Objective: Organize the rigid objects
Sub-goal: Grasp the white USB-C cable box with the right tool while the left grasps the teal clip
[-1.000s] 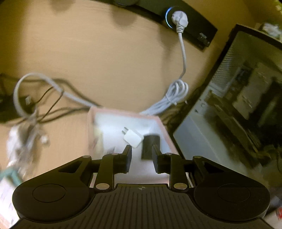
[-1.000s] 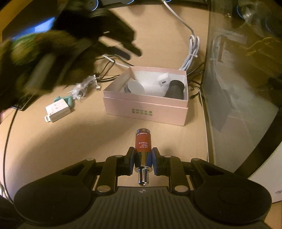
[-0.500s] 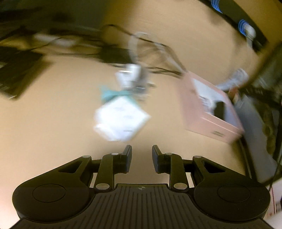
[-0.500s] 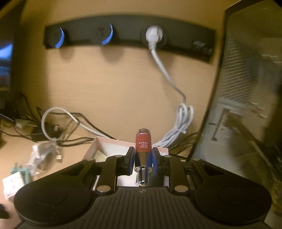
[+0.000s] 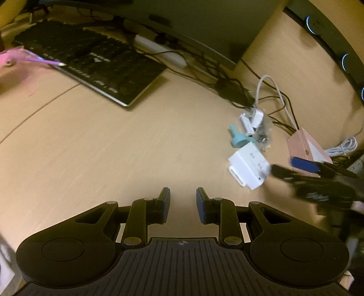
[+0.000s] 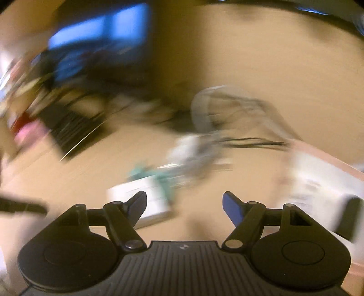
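My left gripper [image 5: 183, 197] is open and empty above bare desk. To its right lie a white adapter block [image 5: 249, 169], a teal clip [image 5: 237, 137] and a clear bag of small white parts [image 5: 254, 121]. The pink box [image 5: 302, 145] stands at the far right. My right gripper [image 6: 184, 203] is wide open and empty; its view is badly blurred. The white adapter block [image 6: 141, 195] sits just beyond its left finger, and the pink box [image 6: 327, 168] is at the right. The right gripper also shows in the left wrist view [image 5: 318, 179], blurred, near the box.
A black keyboard [image 5: 91, 61] lies at the back left, under a monitor [image 5: 182, 20]. Black and white cables [image 5: 268, 95] tangle behind the small items. A black power strip [image 5: 336, 41] runs along the back right wall. A pink object [image 5: 13, 57] is at the far left.
My right gripper has opened and the red bottle has left it; it swung left from the box. My left gripper swung left away from the box and now faces the open desk.
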The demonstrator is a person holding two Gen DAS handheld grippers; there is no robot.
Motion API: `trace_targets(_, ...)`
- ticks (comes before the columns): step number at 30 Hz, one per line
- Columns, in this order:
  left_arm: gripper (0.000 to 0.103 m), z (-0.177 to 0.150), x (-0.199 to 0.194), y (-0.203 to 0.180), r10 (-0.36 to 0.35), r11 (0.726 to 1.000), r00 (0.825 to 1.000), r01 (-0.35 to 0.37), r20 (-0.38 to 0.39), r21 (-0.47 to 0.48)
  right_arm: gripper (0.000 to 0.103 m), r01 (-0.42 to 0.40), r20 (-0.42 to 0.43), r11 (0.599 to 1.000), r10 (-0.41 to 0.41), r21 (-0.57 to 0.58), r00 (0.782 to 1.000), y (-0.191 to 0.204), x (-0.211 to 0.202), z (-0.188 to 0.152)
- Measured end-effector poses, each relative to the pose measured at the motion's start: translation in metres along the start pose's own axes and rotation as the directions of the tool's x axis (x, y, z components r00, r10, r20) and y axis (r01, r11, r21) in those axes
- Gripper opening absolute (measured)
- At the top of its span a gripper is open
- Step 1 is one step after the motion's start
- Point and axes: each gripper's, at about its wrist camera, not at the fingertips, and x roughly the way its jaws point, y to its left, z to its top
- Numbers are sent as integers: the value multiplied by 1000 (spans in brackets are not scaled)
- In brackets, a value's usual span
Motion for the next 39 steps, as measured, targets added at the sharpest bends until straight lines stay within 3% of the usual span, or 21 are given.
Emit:
trace_targets(3,28,-3,-3,6,0,1000,1000,0,-11,-6,74,-14,-32,995,11,-95,999,32,33,6)
trace_targets(8,28,0,-7,12,-46,999,999,46,-16,28,78,24,-78,990,-35,-141,996,42,64,9)
trace_targets(11,28,11,0,0,-102,987,995,104,-19,122,71,8,-81,995,-17,-104,997,36,56,2)
trace_targets(13,28,22,8,-17,-144,963,989,143,-11,230,70,9,-85,998,-15,-67,996,33,40,-6)
trace_targets(16,28,40,26,-53,-191,879,982,175,-9,443,70,50,-75,999,-50,5,996,23,8,-28)
trace_targets(20,28,59,64,-107,-183,700,982,168,-54,694,70,126,-84,986,-117,112,990,2,-38,-62)
trace_targets(21,28,64,75,-117,-172,671,983,169,-70,722,70,159,-90,978,-148,131,985,-5,-49,-72)
trace_targets(26,29,75,132,-145,-82,583,985,171,-152,794,70,285,-130,930,-261,230,957,-30,-85,-113)
trace_targets(29,37,73,151,-148,-66,544,988,153,-139,825,70,338,-145,892,-307,302,941,-42,-97,-130)
trace_targets(33,39,77,169,-147,-30,553,986,154,-165,819,70,377,-149,851,-346,365,926,-50,-109,-142)
trace_targets(35,44,80,174,-148,-24,566,987,147,-162,811,70,379,-150,842,-348,384,925,-50,-114,-148)
trace_targets(37,38,83,175,-149,-38,591,985,156,-166,792,70,376,-148,837,-346,396,926,-51,-115,-152)
trace_targets(38,27,83,175,-150,-49,600,983,170,-176,781,70,374,-150,837,-343,400,927,-52,-115,-153)
trace_targets(39,22,82,174,-150,-56,611,981,181,-187,771,70,373,-152,837,-341,401,928,-51,-115,-153)
